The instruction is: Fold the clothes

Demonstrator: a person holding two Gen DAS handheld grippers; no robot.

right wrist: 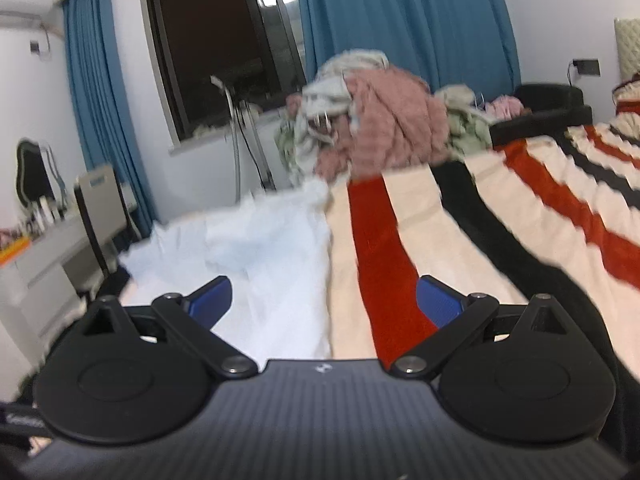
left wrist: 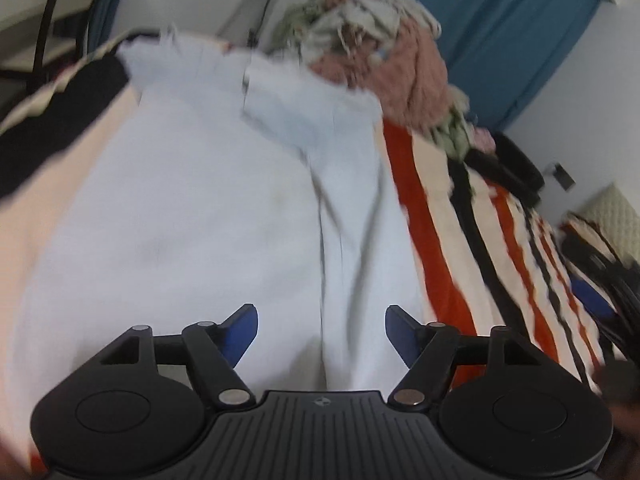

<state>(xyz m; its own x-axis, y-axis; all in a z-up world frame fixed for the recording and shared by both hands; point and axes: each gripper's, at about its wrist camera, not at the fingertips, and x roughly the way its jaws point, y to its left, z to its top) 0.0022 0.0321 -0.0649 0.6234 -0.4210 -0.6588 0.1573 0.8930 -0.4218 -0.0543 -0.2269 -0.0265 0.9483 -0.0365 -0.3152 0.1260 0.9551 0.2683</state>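
White garment flat on striped blanket, beneath left tool, wide, empty; right tool wide, empty.

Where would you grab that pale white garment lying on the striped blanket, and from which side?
Judging by its pose, take the pale white garment by its right edge, beside the red stripe of the striped blanket. That edge lies flat and free, near the open right gripper, which could probably pinch it by coming from over the blanket.

Home bedroom: bed under red, cream and black striped blanket, teal curtains beside dark window, heap of unfolded clothes.
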